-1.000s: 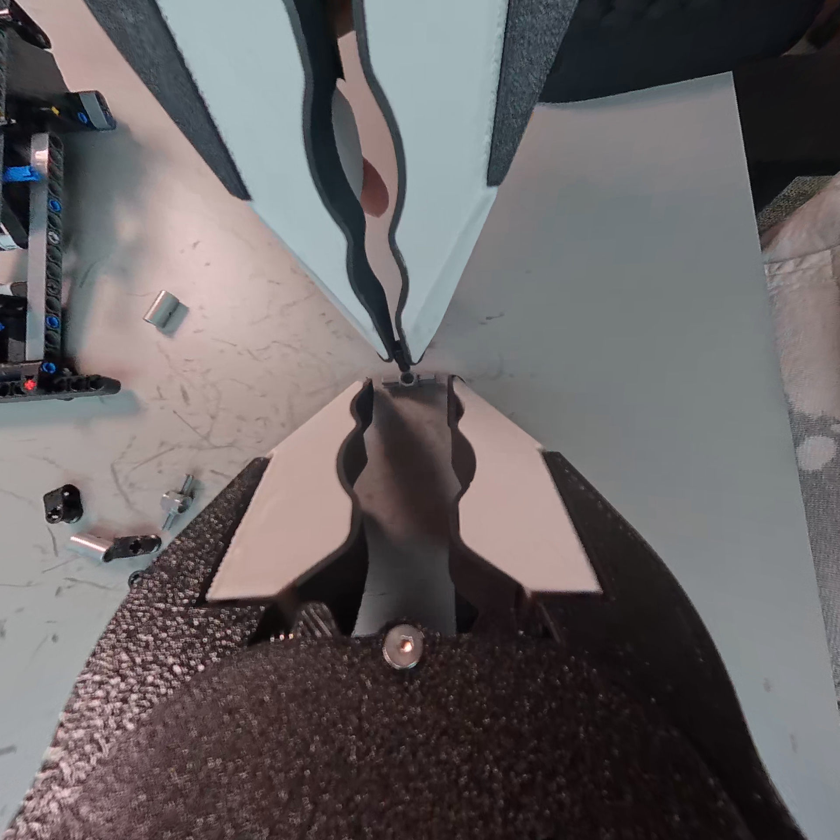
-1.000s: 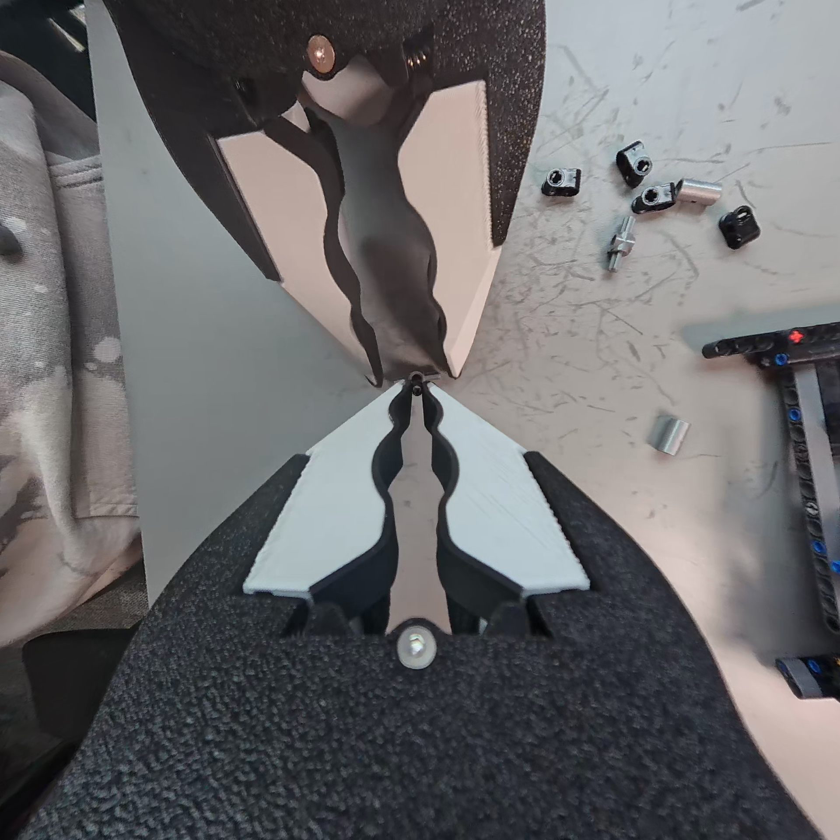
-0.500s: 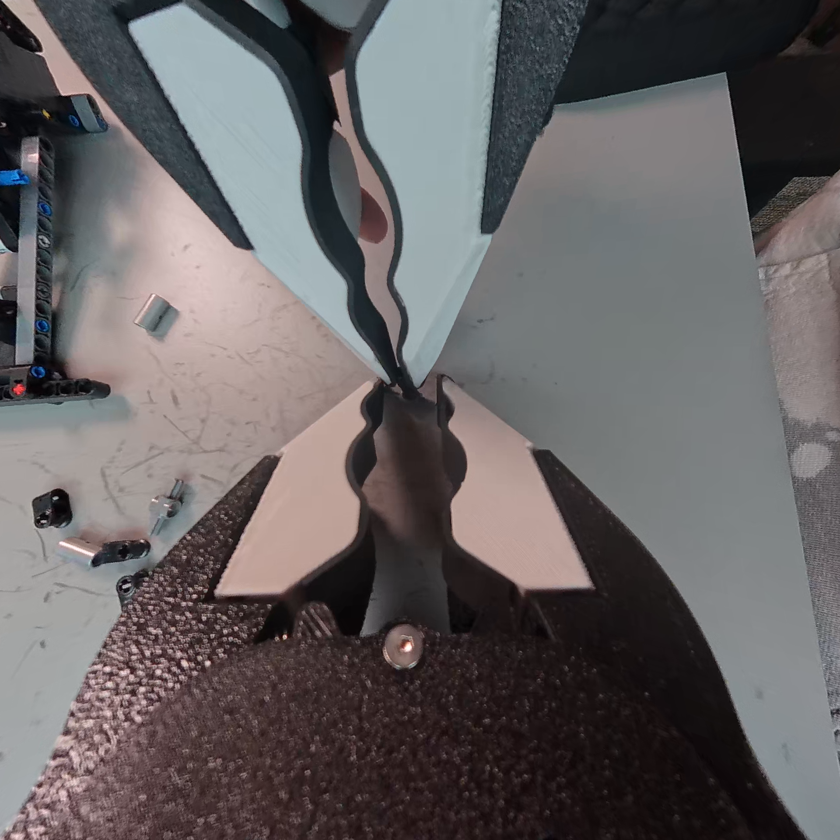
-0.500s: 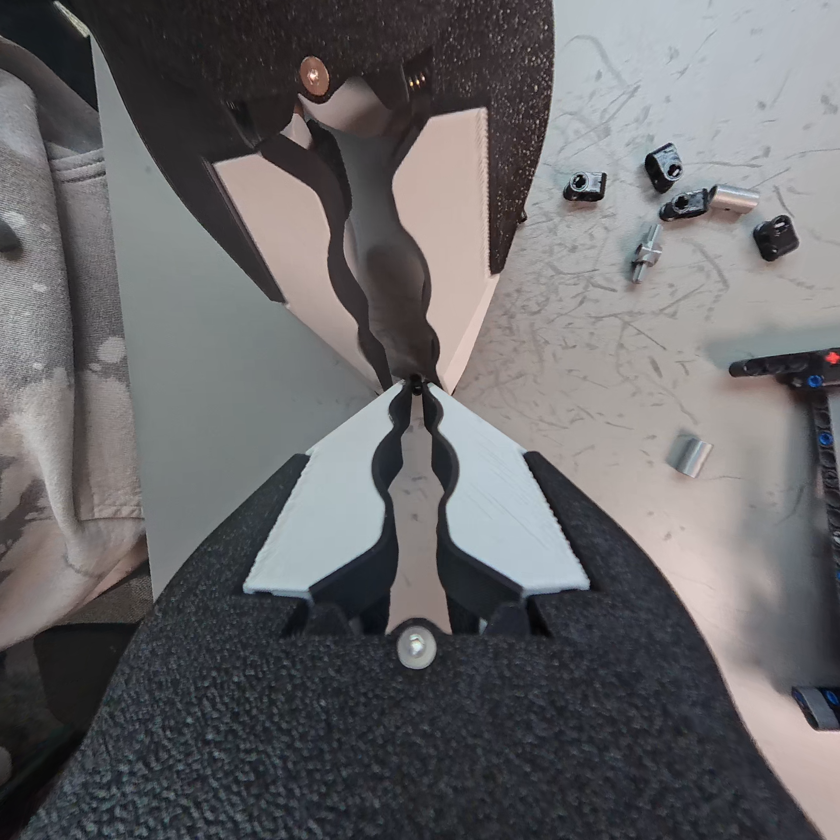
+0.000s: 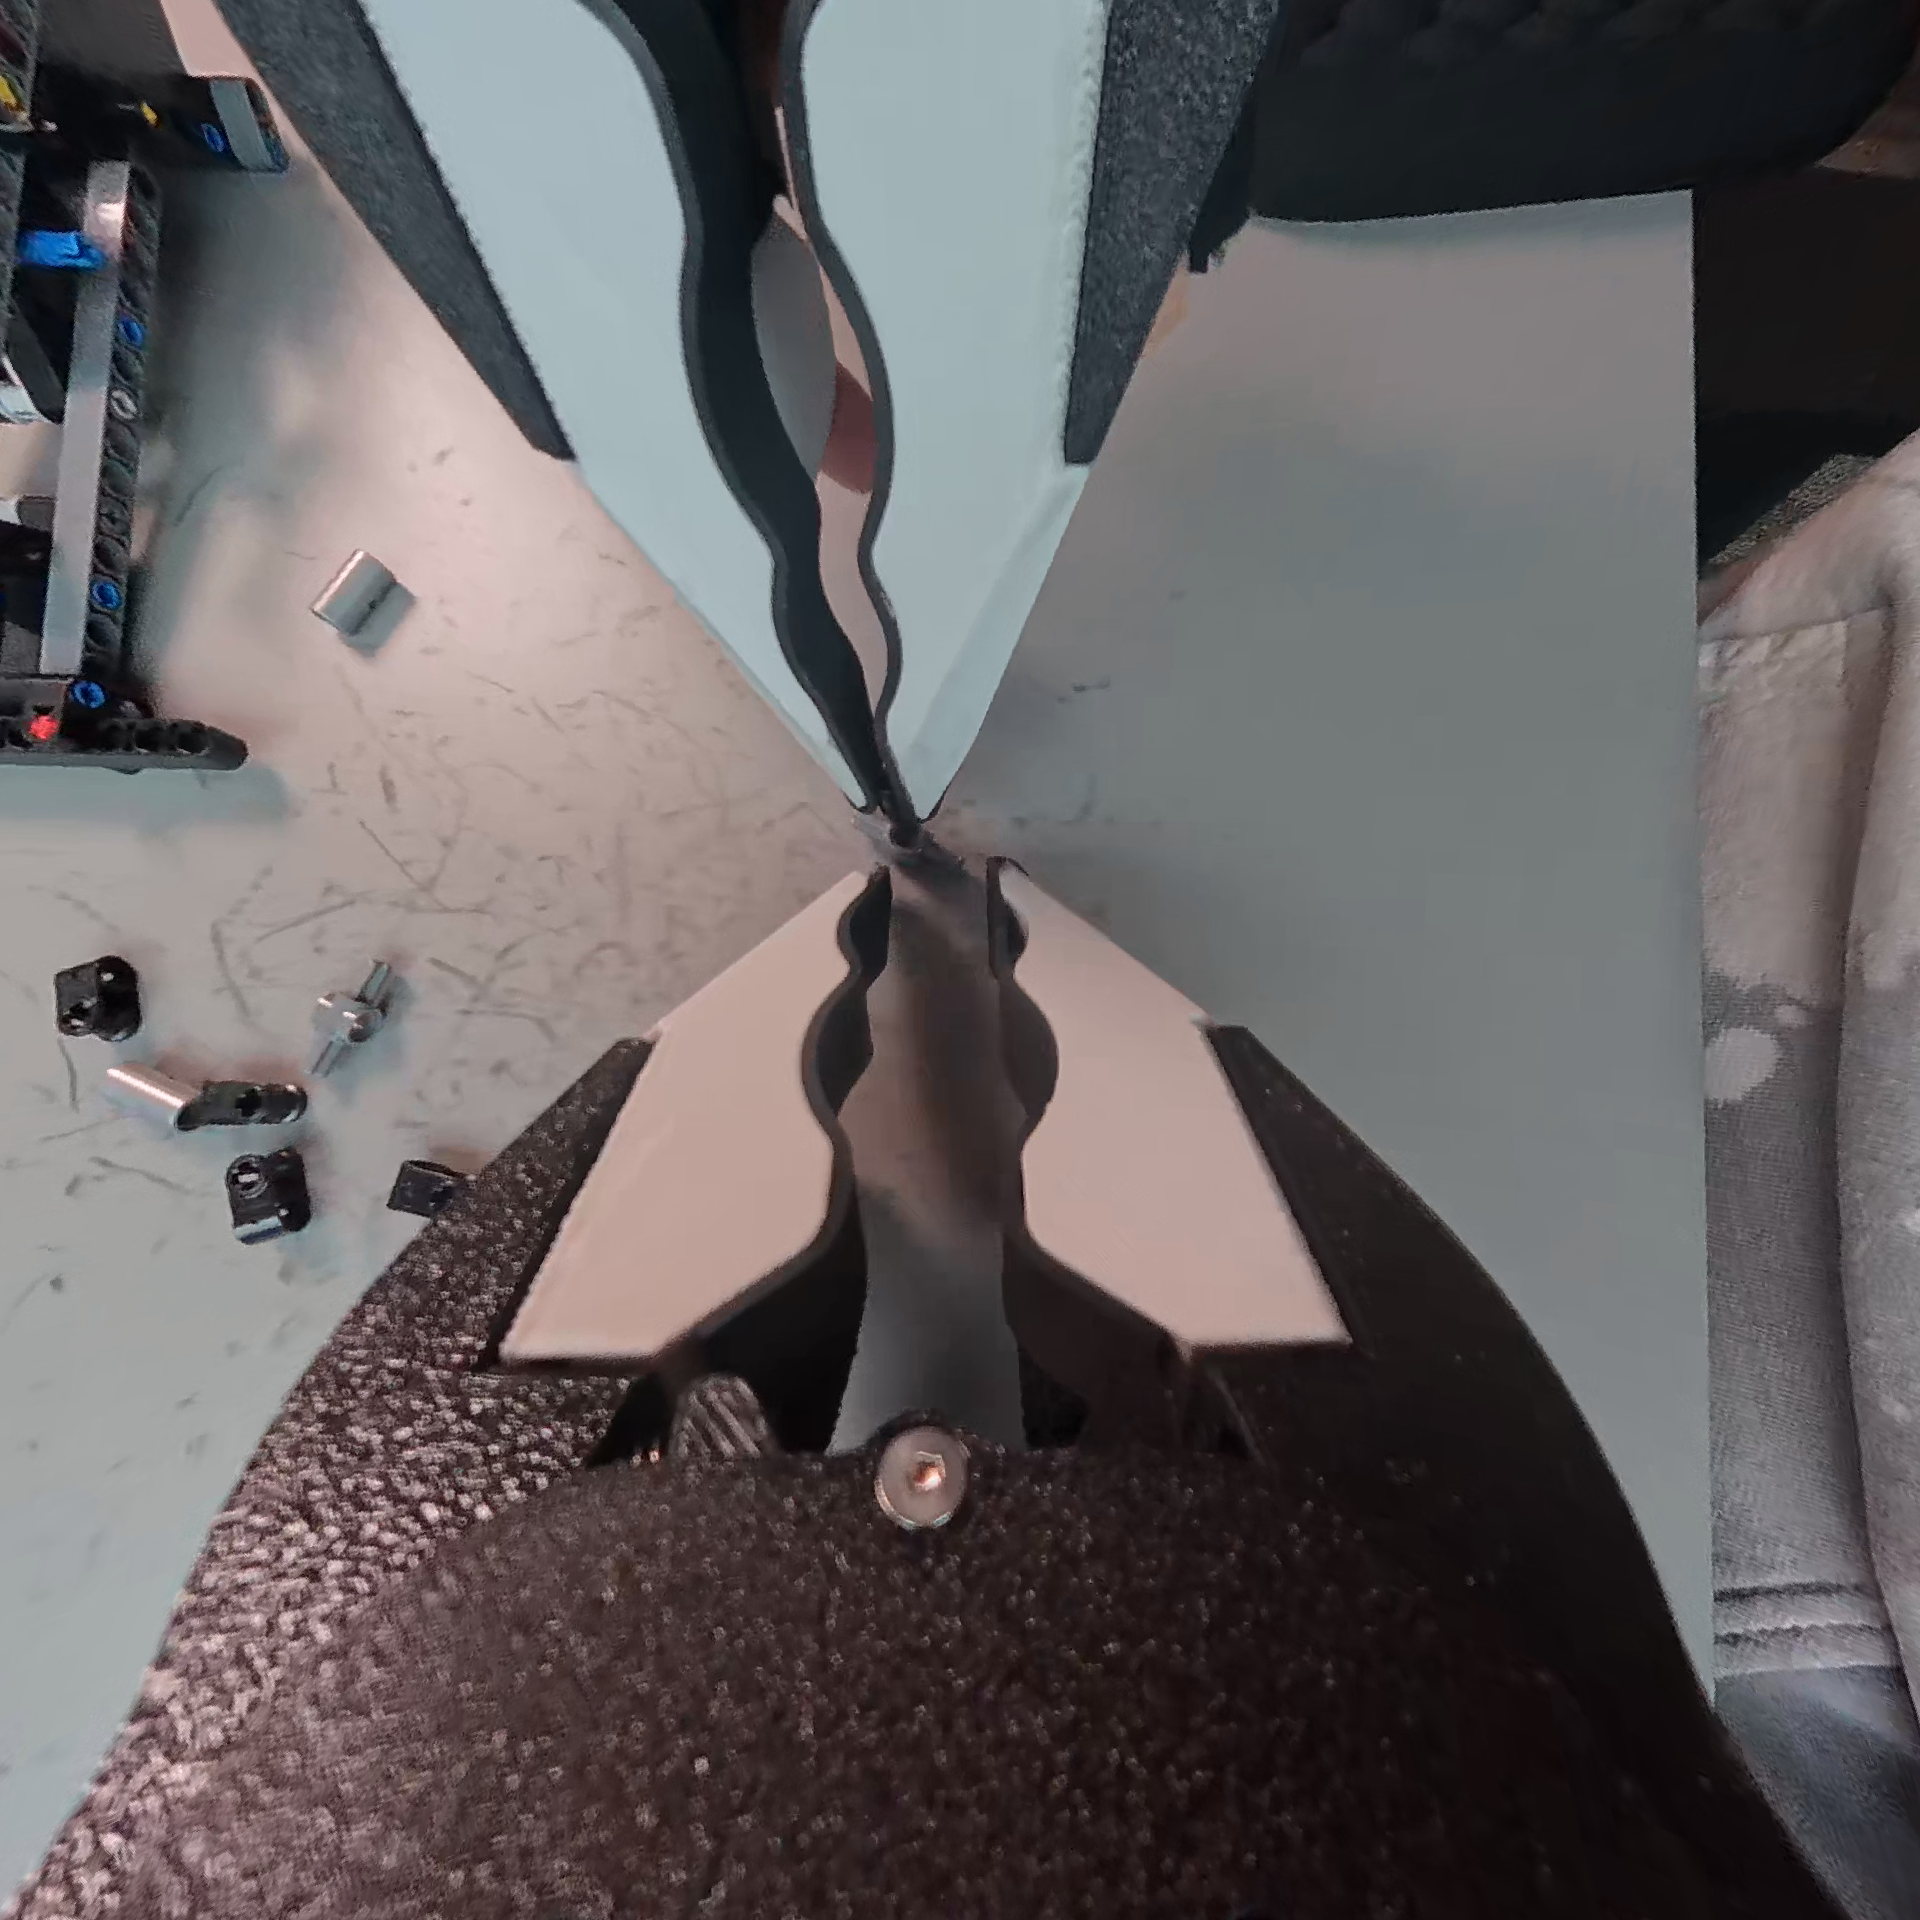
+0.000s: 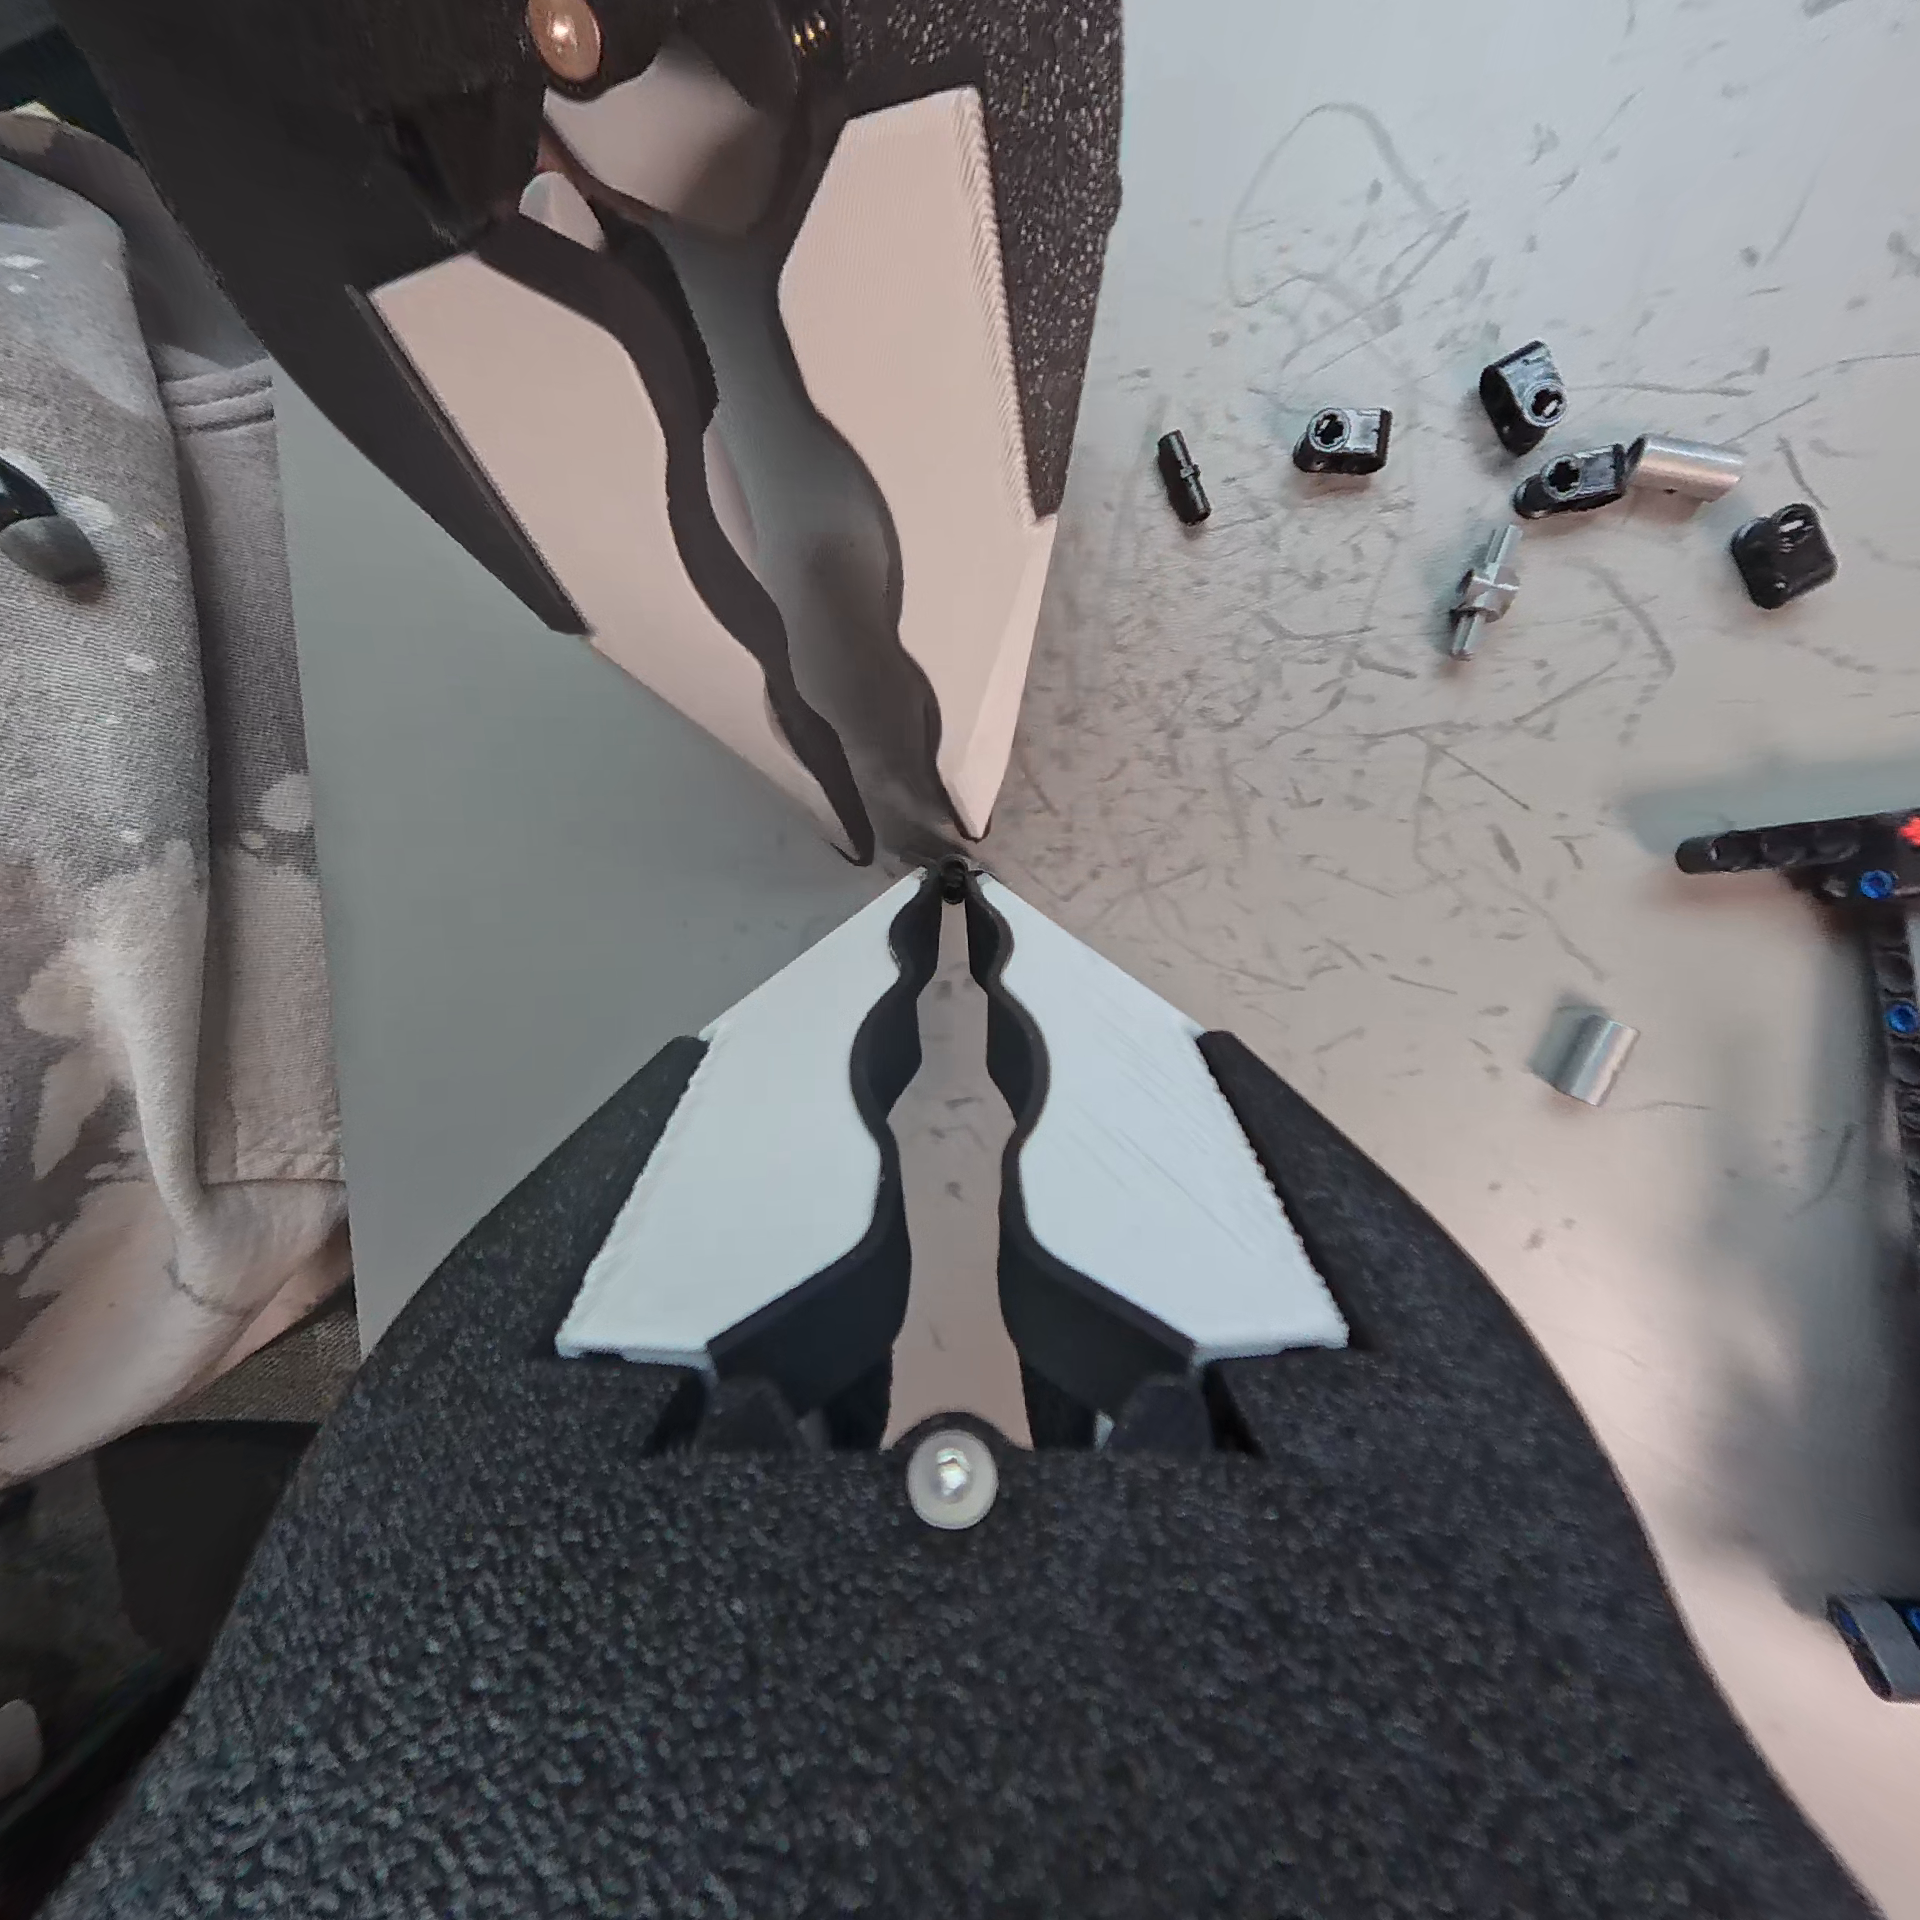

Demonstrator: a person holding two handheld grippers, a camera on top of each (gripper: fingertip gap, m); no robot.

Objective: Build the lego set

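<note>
Now black pin [image 6: 953,871] points end-on at right camera.

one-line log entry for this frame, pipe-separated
phase: tip-to-tip mating above table | right gripper: shut on small black pin | left gripper: tips at pin, grasp unclear | loose pieces, frame: untouched

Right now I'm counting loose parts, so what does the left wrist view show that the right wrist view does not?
Only the left wrist view shows a bright blue part on the far stretch of the black frame. Only the right wrist view shows a loose black pin beside the connectors, and the small black piece pinched at the tips of the right gripper. Both show that gripper meeting the left gripper tip to tip, the silver sleeve, the grey axle pin and the frame's near bar.
</note>
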